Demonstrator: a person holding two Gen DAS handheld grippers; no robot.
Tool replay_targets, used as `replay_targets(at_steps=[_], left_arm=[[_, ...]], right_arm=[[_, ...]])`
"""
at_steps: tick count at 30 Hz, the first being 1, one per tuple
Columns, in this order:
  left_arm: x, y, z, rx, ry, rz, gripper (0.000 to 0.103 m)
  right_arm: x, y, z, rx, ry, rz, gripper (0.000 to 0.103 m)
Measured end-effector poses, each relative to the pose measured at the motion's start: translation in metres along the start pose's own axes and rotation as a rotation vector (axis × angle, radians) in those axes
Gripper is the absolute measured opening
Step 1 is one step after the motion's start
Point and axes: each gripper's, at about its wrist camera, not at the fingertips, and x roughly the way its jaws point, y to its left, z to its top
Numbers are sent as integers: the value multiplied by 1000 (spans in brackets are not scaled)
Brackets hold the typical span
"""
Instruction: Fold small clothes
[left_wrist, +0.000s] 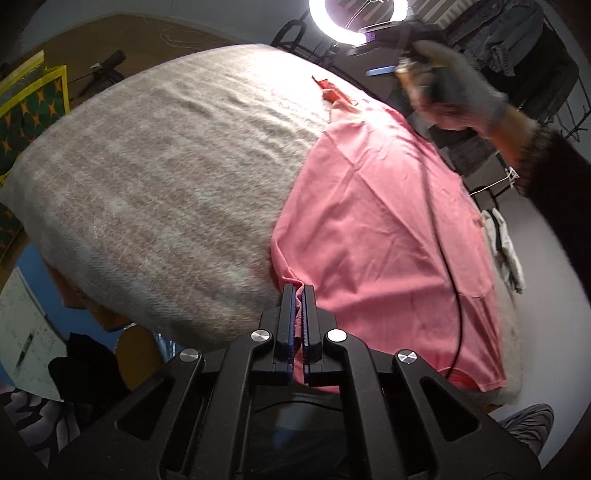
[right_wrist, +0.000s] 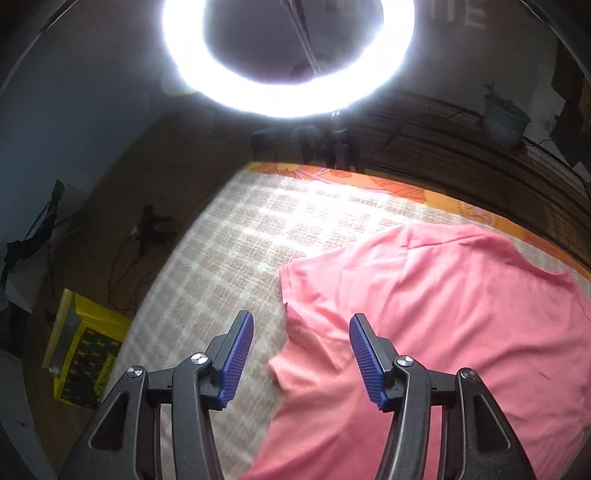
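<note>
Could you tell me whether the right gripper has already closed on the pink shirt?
No, the right gripper stands open above the pink shirt, pads clear of the cloth.

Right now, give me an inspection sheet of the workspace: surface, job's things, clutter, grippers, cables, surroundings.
Surface: grey checked blanket over an orange floral sheet.
Job's things: pink shirt spread flat on the blanket.
Clutter: small red scrap by the shirt's far end.
Grippers: left gripper shut on the shirt's edge; right gripper open above the shirt, holding nothing.
Cables: black cable hanging across the shirt.
Surroundings: ring light, yellow box, potted plant.
</note>
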Motion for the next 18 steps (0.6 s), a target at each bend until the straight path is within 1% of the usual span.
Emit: replay_targets(at_steps=[3, 6, 9, 11, 12, 13, 15, 16, 17, 18], left_arm=[[-1, 1, 3, -11, -5, -12, 0], [-1, 4, 6, -26, -9, -17, 0], [-2, 5, 6, -21, -17, -6, 0], [-2, 5, 6, -20, -17, -5, 0], [-3, 5, 6, -18, -18, -1, 0], [-3, 6, 6, -18, -20, 3, 0], [-5, 7, 6, -20, -24, 3, 0], [-6, 7, 6, -19, -25, 2, 0], [-6, 6, 6, -14, -27, 0, 0], [-7, 4, 6, -7, -29, -1, 0]], right_arm=[[37, 11, 14, -18, 27, -7, 57], [66, 21, 21, -42, 56, -37, 57], [89, 30, 26, -74, 75, -61, 53], [101, 33, 25, -97, 99, -100, 50], [107, 35, 24, -110, 117, -124, 47], [112, 35, 23, -125, 133, -145, 42], [116, 39, 20, -183, 127, -183, 36], [117, 40, 19, -201, 126, -195, 30], [117, 40, 20, -212, 123, -206, 18], [117, 39, 21, -218, 118, -218, 12]])
